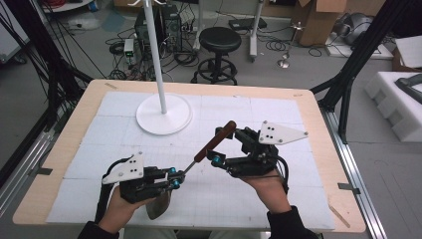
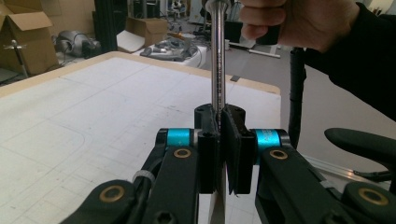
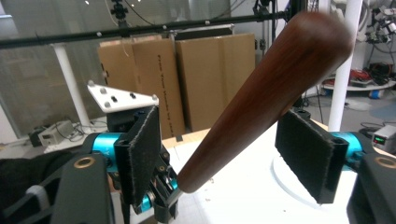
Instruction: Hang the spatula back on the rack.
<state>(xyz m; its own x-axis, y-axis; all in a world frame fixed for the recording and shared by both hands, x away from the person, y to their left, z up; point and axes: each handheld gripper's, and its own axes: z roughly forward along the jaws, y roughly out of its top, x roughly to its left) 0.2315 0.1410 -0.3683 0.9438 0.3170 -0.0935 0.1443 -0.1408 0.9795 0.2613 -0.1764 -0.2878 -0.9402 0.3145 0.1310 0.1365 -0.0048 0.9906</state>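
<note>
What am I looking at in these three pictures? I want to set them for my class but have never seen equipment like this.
A person sits at a table and holds a hand-operated two-jaw gripper in each hand; there is no robot arm. One picture looks down from above; the other two come from cameras riding on each gripper. The left gripper is shut on the thin metal shaft of a spatula, whose metal blade hangs below that hand. The right gripper has open jaws on either side of the spatula's brown wooden handle, with the pads not pressing it. A white stand with a round base stands on the table's white mat.
</note>
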